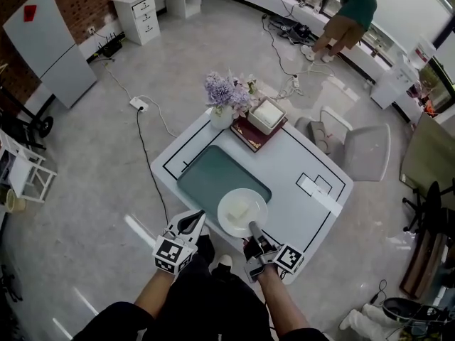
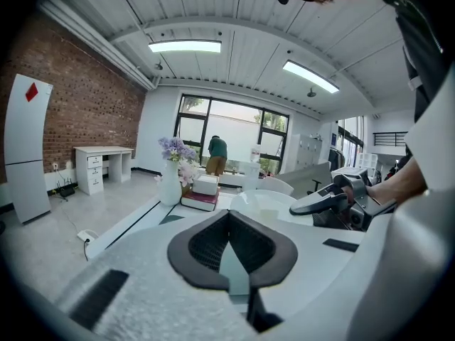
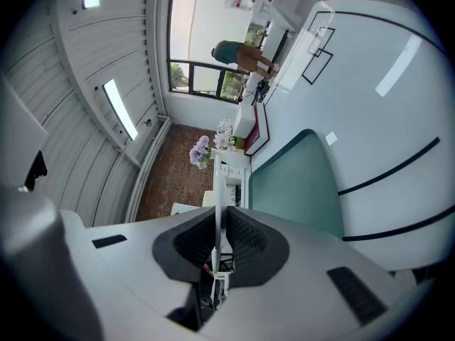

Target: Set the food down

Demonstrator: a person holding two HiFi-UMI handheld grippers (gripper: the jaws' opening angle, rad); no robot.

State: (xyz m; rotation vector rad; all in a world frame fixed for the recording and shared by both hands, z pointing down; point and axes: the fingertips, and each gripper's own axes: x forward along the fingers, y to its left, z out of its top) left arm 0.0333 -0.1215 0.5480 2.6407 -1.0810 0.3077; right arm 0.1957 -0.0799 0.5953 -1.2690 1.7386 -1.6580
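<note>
The plate (image 1: pixel 242 213) is a shallow white dish, apparently ceramic: stiff, smooth-glazed, breakable, and moderately heavy for a hold at one edge. It carries a pale block of food (image 1: pixel 240 209) near its centre, which is loose on the glaze and will slide if the dish tilts.

The right gripper (image 1: pixel 254 227) is clamped on the near rim of the plate; in the right gripper view the rim (image 3: pixel 217 190) runs edge-on between the two pads. The left gripper (image 1: pixel 193 222) is closed with nothing between its jaws and sits just beside the plate, apart from it.

The plate lies over the near end of the green mat (image 1: pixel 206 172) on the white table (image 1: pixel 306 158). Whether its base is touching the mat cannot be told from here.

Handling notes:
- Hold at the rim only, pads well onto the lip (a shallow bite on glaze is likely to slip).
- Keep the dish level; a one-sided grip tends to let the far edge droop.
- Lower gently onto the mat, well clear of the vase (image 1: pixel 221 116) and books (image 1: pixel 250 133) at the far end.
</note>
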